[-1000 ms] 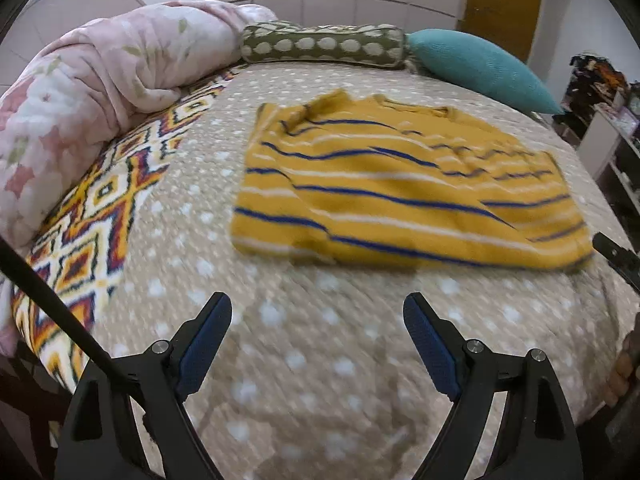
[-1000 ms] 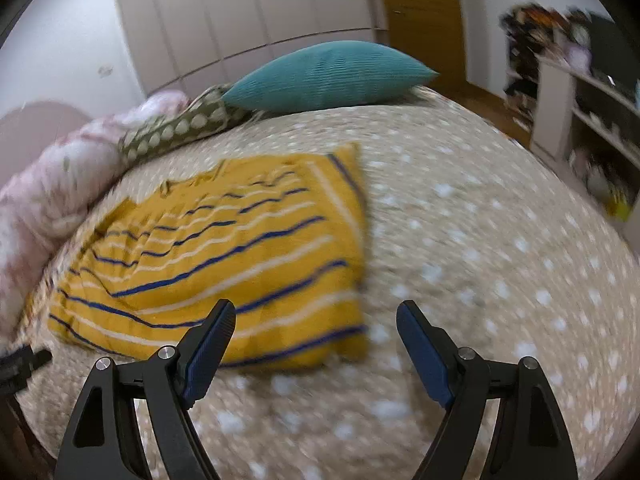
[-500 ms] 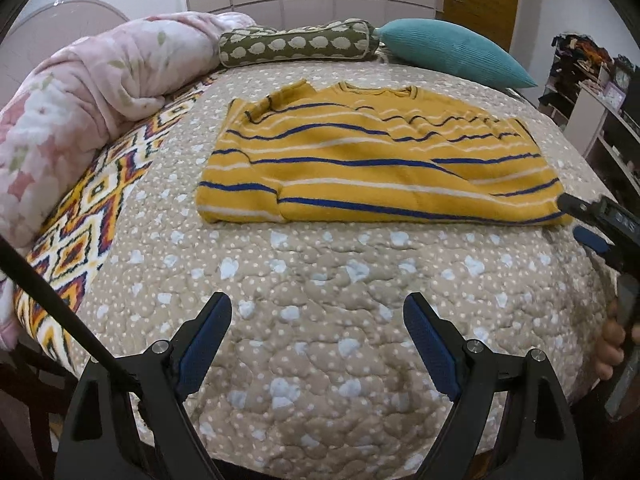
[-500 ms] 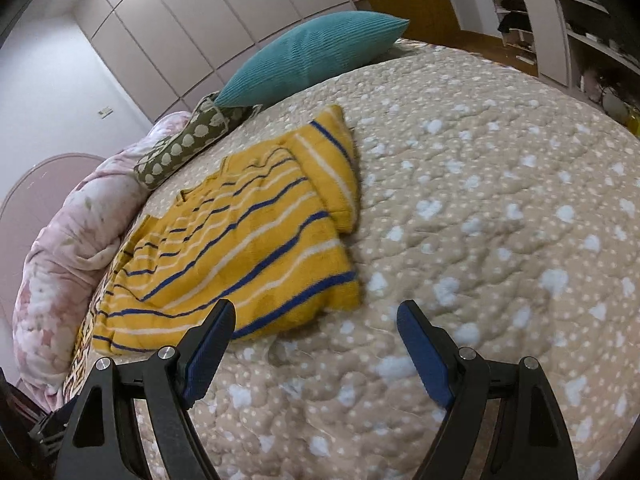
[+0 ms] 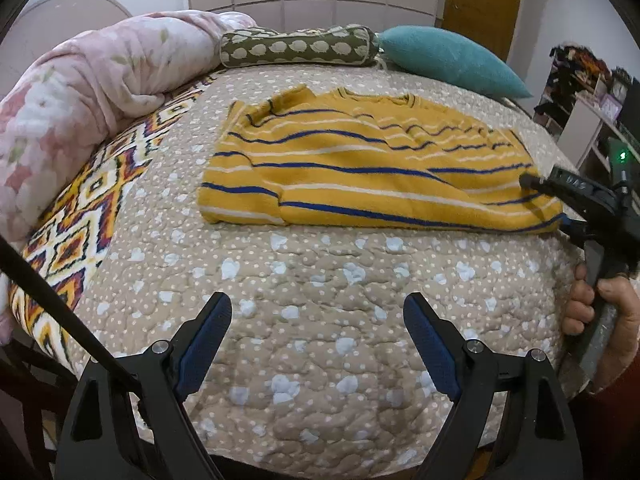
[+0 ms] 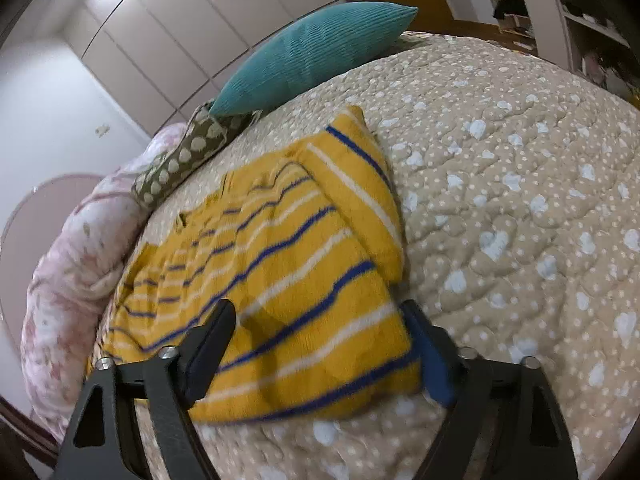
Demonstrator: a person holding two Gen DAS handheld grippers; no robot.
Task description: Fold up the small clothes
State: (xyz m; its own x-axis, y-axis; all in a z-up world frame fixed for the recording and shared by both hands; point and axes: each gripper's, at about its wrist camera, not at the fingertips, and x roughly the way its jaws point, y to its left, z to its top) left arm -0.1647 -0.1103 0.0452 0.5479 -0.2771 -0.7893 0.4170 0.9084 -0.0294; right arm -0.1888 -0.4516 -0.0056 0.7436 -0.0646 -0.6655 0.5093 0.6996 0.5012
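Note:
A yellow sweater (image 5: 360,168) with blue and white stripes lies flat on the bed, sleeves folded in. It also shows in the right wrist view (image 6: 280,276). My left gripper (image 5: 318,336) is open and empty, hovering over the quilt short of the sweater's near edge. My right gripper (image 6: 320,344) is open, its jaws straddling the sweater's near right corner; one finger lies over the fabric and the other beside its edge. In the left wrist view the right gripper (image 5: 548,204) shows at the sweater's right corner, held by a hand.
The sweater rests on a beige dotted quilt (image 5: 320,280). A pink floral duvet (image 5: 80,92) is bunched at the left. A green patterned bolster (image 5: 296,46) and a teal pillow (image 5: 448,60) lie at the head. Shelves (image 5: 592,92) stand to the right.
My right gripper has moved forward and down onto the sweater's near right corner. My left gripper has pulled back slightly and stayed open.

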